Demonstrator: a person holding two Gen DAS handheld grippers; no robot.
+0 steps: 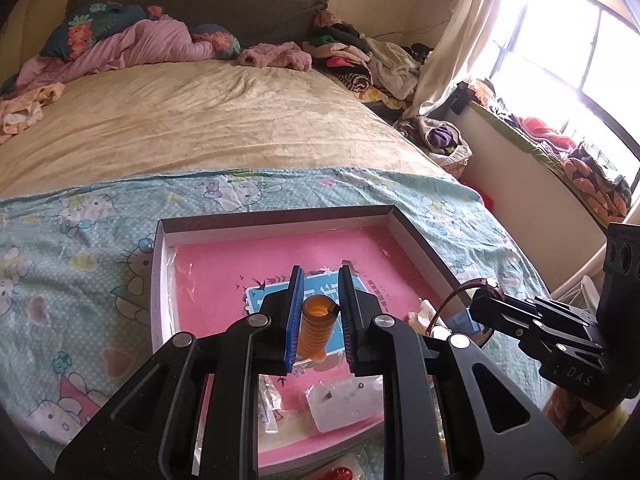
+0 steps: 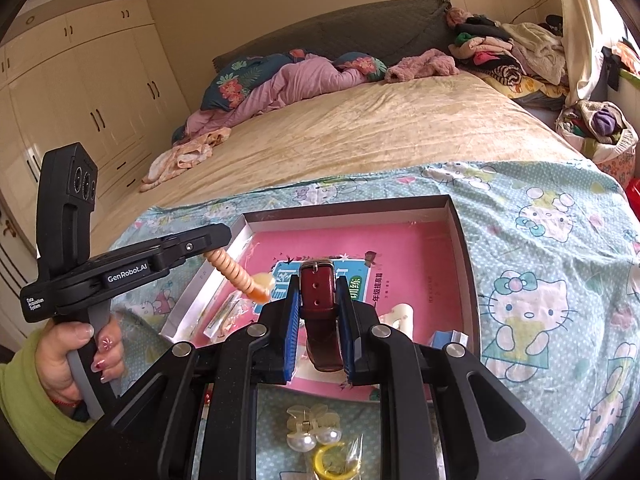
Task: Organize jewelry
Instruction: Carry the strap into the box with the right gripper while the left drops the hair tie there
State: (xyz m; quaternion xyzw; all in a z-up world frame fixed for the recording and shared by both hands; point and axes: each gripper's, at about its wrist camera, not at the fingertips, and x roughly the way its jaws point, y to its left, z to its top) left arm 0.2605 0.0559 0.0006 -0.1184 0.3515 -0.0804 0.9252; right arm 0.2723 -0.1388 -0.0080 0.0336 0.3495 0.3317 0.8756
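The left gripper (image 1: 320, 316) reaches forward and slightly down, its two blue-padded fingers (image 1: 294, 316) drawn in against an orange beaded bracelet (image 1: 317, 330) clamped upright between them. In the right wrist view this gripper (image 2: 218, 246) enters from the left, held level, with the person's left hand (image 2: 76, 356) wrapped around its grey handle, painted nails showing and a green sleeve at the wrist. The right gripper (image 2: 319, 320) also points forward and down, its fingers (image 2: 292, 322) pressed on a dark red leather strap (image 2: 319, 308). From the left wrist view it (image 1: 486, 300) comes in from the right side, close beside the left gripper.
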